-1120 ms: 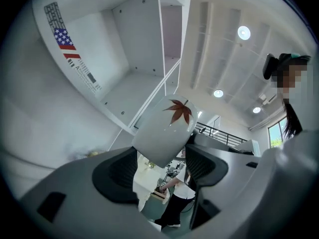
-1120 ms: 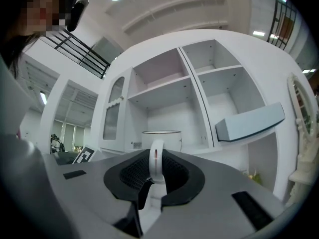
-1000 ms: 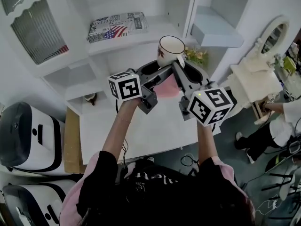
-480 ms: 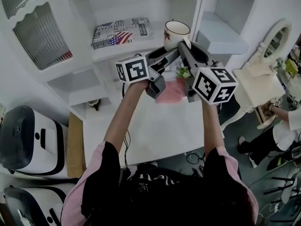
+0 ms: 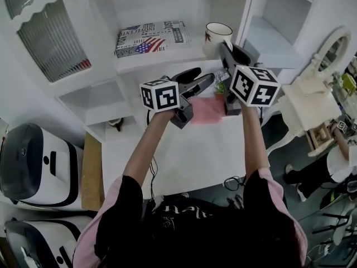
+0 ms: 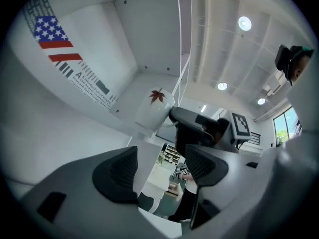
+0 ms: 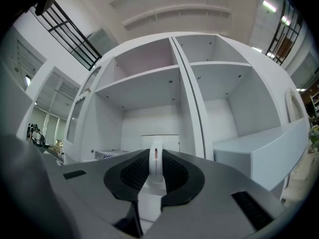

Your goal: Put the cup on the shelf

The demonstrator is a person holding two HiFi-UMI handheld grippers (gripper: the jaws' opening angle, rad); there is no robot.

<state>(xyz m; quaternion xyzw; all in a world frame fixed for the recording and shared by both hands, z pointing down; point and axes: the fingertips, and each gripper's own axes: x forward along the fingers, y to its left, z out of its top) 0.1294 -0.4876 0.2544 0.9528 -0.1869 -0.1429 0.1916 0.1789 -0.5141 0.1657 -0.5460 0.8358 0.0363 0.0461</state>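
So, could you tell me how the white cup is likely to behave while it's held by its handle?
The cup looks glazed ceramic, so it is probably rigid, fairly heavy and chip-prone against the shelf. Gripped only by its thin handle in the right gripper, it may swing or slip slightly.

Black top (image 5: 189,228) w/ pink sleeves (image 5: 86,239); grey left tongs (image 5: 201,78), right tongs (image 5: 226,48), b/w marker cubes (image 5: 160,95).

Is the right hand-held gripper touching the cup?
Touching. The right gripper view shows the right hand-held gripper: its jaws clamp the handle of the cup.
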